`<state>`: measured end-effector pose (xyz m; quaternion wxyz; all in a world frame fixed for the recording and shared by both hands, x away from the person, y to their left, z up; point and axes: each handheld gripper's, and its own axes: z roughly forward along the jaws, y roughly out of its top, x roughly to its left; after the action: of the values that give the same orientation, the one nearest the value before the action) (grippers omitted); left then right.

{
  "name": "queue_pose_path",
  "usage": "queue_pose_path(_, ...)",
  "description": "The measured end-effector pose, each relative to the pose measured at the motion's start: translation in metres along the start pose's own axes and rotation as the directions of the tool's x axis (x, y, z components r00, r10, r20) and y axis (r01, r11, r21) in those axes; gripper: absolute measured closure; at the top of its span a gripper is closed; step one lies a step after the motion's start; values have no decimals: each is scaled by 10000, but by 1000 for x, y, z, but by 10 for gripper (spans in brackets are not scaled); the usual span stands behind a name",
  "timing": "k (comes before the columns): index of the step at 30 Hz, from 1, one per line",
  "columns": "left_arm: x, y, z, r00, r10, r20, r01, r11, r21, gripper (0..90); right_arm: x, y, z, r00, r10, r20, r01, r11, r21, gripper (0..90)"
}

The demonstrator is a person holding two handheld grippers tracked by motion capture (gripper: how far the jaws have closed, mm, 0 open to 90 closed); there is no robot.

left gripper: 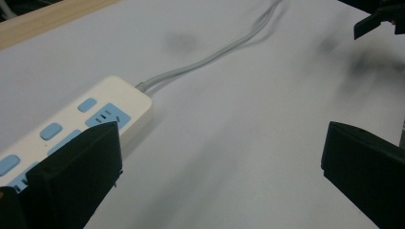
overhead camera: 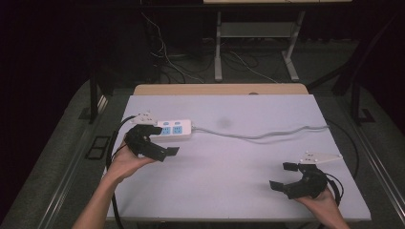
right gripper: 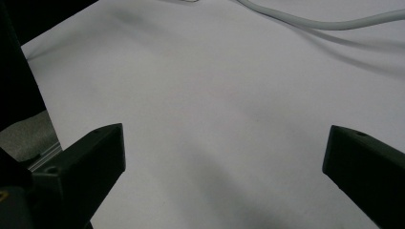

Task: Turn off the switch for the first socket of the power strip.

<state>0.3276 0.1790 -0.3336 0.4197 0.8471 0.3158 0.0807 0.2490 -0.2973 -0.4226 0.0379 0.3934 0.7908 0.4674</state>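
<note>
Claws: left claw (overhead camera: pixel 166 140) spread wide, just beside power strip (overhead camera: pixel 175 129) | right claw (overhead camera: pixel 284 176) spread wide, empty, above bare counter (overhead camera: pixel 239 157) | grey cord (overhead camera: pixel 267 134) crosses counter.

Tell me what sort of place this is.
Probably a lab or a workshop set up for recording. A plain white table holds a power strip, loose cables trail over the carpet behind it, and the metal legs of a second desk stand against a dark backdrop.

white power strip (overhead camera: pixel 174 129), grey cord (overhead camera: pixel 267 135), table (overhead camera: pixel 229 181)
</note>
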Motion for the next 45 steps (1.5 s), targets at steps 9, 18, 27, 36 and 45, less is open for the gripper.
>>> queue_pose_path(9,11,8,2,9998,81,-207,-75,9994,328,0,1,0,1,10000,-62,17,62,10000,28,5)
queue_pose_path(18,23,20,2,9995,81,-321,-67,9991,427,0,0,0,1,10000,-79,19,79,10000,22,5)
queue_pose_path(27,33,28,7,9993,166,-325,-143,9975,697,0,0,0,1,10000,-77,-2,77,10000,28,5)
queue_pose_path(36,45,32,17,9993,147,-332,-116,9955,937,0,0,-1,1,10000,-80,23,80,9999,71,5)
queue_pose_path(45,58,36,25,9990,92,-432,-45,9941,1080,0,0,-1,1,9999,-109,25,109,9999,89,5)
